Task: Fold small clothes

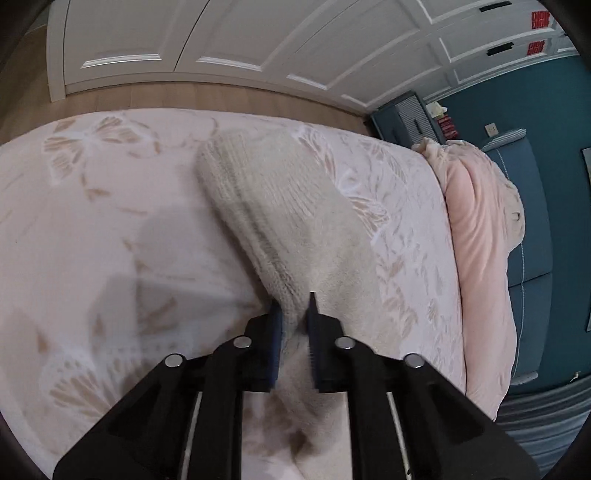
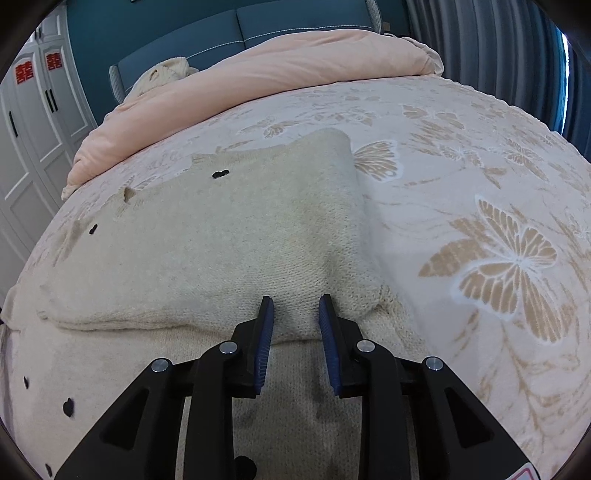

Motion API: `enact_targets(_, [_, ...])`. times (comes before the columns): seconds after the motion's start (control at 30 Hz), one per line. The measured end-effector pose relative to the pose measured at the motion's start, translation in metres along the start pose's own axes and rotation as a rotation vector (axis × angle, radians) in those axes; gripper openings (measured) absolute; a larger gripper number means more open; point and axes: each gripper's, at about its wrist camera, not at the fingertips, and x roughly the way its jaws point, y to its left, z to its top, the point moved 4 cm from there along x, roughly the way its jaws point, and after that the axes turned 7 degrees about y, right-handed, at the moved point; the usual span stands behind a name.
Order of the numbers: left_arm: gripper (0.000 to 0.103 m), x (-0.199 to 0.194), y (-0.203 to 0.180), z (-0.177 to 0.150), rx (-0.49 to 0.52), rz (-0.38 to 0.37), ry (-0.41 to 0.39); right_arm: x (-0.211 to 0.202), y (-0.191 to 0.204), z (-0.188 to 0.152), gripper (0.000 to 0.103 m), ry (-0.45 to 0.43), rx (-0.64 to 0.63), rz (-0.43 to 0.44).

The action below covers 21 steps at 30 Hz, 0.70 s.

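Observation:
A cream knitted sweater (image 2: 221,240) with small black heart marks lies on the bed, one part folded over the rest. My right gripper (image 2: 295,298) hangs over the near fold edge. Its blue-padded jaws stand apart, open, and the knit between them lies flat and unpinched. In the left wrist view a long cream knitted part of the garment (image 1: 280,192), which looks like a sleeve, stretches away from me over the bed cover (image 1: 92,221). My left gripper (image 1: 293,301) is shut on its near end, and the cloth there bunches between the pads. That view is motion-blurred.
The bed cover (image 2: 498,258) is pale pink with tan butterflies. A rolled pink duvet (image 2: 258,74) lies at the head of the bed below a blue headboard (image 2: 221,29). White wardrobe doors (image 1: 258,37) stand past the bed's far edge, and grey curtains (image 2: 480,44) hang at the right.

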Motion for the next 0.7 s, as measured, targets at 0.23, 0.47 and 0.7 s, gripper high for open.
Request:
enact_targets(0.23, [0.007, -0.083, -0.161, -0.094, 0.544, -0.109, -0.155, 0.002, -0.003, -0.001, 0.024, -0.008, 0.033, 0.035])
enact_targets(0.47, [0.01, -0.087, -0.287, -0.334, 0.941, -0.328, 0.057, 0.002, -0.008, 0.0, 0.024, -0.009, 0.057, 0.072])
enact_targets(0.7, [0.046, 0.026, -0.209, -0.486, 0.876, -0.202, 0.394, 0.002, -0.022, -0.001, 0.025, -0.01, 0.134, 0.193])
